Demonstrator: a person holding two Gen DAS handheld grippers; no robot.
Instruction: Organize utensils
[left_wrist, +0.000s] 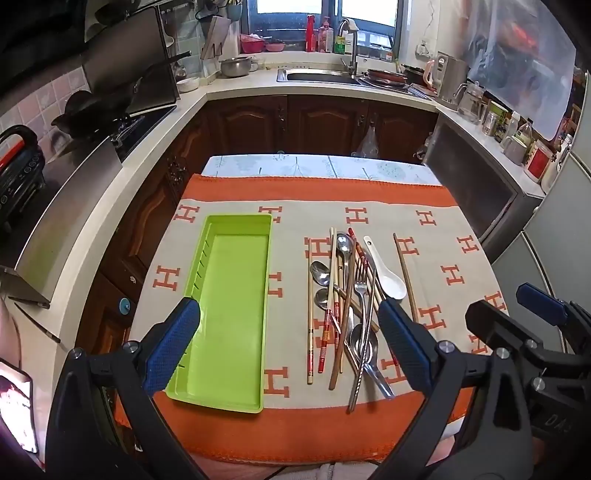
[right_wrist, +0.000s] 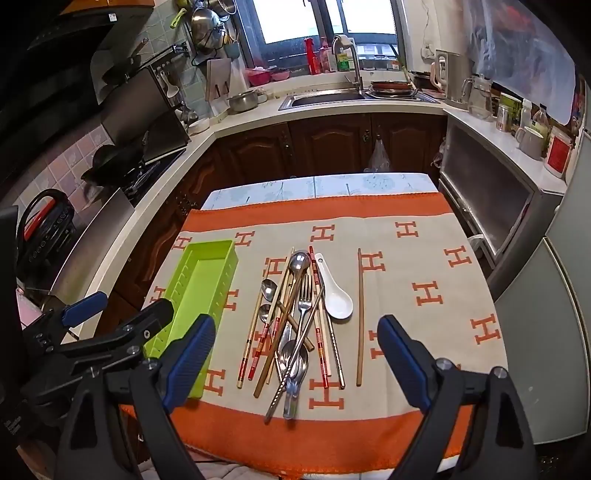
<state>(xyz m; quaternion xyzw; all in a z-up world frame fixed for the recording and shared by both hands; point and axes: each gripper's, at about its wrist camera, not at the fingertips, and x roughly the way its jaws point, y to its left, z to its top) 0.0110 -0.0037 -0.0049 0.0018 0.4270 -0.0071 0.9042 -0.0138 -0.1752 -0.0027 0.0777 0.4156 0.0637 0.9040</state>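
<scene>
- Orange-bordered cloth (left_wrist: 369, 192) covers the table.
- Lime-green tray (left_wrist: 229, 314), empty, lies left of the utensil pile (right_wrist: 295, 325).
- Left gripper (left_wrist: 291, 347): jaws wide apart, holding nothing, above tray and pile.
- Right gripper (right_wrist: 295, 354): jaws wide, empty, straddling the pile.
- White ceramic spoon (right_wrist: 338, 301) and a lone wooden chopstick (right_wrist: 359, 317) at pile's right.
- Right view alone shows hanging pans (right_wrist: 205, 26).

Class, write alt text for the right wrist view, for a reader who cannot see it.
Open right tongs hover over a jumbled pile of utensils on an orange-bordered cloth: chopsticks, metal spoons, a fork and a white spoon. An empty green tray lies left of the pile, with the left tongs beside it. Kitchen counters and a sink sit behind.
</scene>
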